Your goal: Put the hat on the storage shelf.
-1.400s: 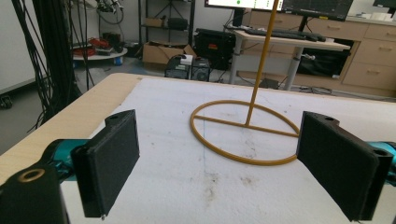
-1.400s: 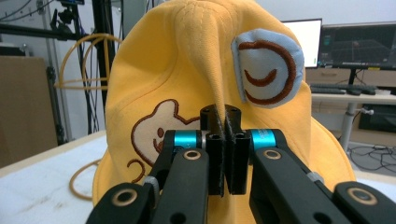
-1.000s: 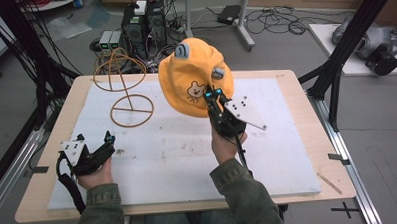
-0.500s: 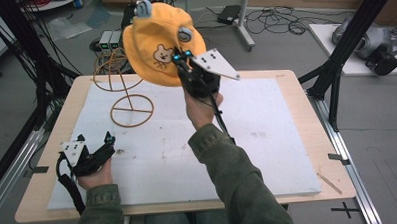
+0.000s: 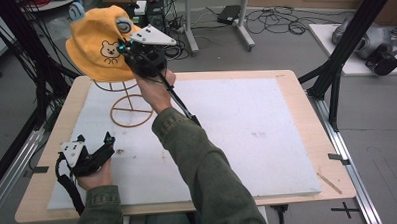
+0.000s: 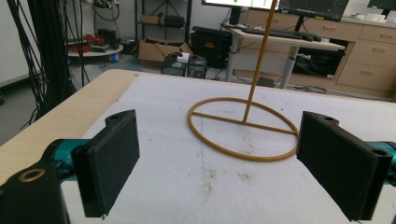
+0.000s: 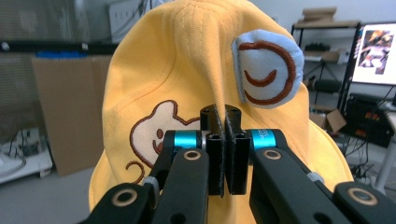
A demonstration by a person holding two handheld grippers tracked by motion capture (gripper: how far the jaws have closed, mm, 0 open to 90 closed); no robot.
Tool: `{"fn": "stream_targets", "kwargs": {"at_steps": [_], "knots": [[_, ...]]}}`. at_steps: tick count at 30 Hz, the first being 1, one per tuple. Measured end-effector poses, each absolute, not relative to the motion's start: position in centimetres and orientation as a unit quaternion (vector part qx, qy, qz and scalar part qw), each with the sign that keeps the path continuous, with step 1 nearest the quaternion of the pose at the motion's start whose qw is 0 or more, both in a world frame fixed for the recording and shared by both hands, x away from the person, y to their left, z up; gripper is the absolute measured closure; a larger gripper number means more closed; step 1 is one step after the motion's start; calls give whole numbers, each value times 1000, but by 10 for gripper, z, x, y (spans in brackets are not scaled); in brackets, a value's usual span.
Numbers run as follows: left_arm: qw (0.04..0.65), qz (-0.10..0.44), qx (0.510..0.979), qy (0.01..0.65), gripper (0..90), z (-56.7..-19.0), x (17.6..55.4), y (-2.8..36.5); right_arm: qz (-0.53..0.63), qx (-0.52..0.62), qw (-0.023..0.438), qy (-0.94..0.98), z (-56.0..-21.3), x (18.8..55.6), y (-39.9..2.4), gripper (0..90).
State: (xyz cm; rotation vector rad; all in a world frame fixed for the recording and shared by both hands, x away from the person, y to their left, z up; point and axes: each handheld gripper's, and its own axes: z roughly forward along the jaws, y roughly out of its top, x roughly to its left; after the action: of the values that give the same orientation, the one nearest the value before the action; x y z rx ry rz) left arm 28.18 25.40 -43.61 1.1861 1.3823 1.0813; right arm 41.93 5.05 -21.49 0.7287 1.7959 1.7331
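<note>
A yellow child's hat (image 5: 96, 43) with a bear face and light-blue ears hangs in the air over the table's far left corner. My right gripper (image 5: 126, 47) is shut on a fold of its cloth; in the right gripper view the two jaws pinch the hat (image 7: 196, 70) tight at the right gripper (image 7: 225, 114). Below the hat stands an orange wire stand (image 5: 130, 110) with a ring base. The stand (image 6: 243, 127) lies ahead of my left gripper (image 6: 233, 154), which is open with nothing between its fingers. That left gripper (image 5: 103, 145) rests near the table's front left.
A white mat (image 5: 247, 140) covers most of the wooden table (image 5: 295, 78). Black frame posts (image 5: 335, 62) stand at the table's sides. Cables, boxes and equipment lie on the floor beyond the far edge.
My right gripper has carried the hat up and to the far left, from above the table's middle to above the wire stand. The left gripper has stayed put.
</note>
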Motion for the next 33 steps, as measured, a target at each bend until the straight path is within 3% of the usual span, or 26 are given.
{"fn": "stream_targets", "kwargs": {"at_steps": [5,14,29,31,32,33], "knots": [[493,442,486,571,136,-437,284,256,605,286,245,701,-233,435,65,897],[491,441,488,571,136,-437,284,256,571,306,247,721,-253,444,74,896],[492,441,488,571,136,-437,284,256,562,311,247,725,-256,443,75,877],[492,441,488,571,136,-437,284,256,563,311,248,725,-256,443,75,826],[492,441,488,571,136,-437,284,256,571,314,245,718,-256,444,74,579],[491,441,489,571,136,-437,284,256,571,318,242,717,-255,444,73,483]]}}
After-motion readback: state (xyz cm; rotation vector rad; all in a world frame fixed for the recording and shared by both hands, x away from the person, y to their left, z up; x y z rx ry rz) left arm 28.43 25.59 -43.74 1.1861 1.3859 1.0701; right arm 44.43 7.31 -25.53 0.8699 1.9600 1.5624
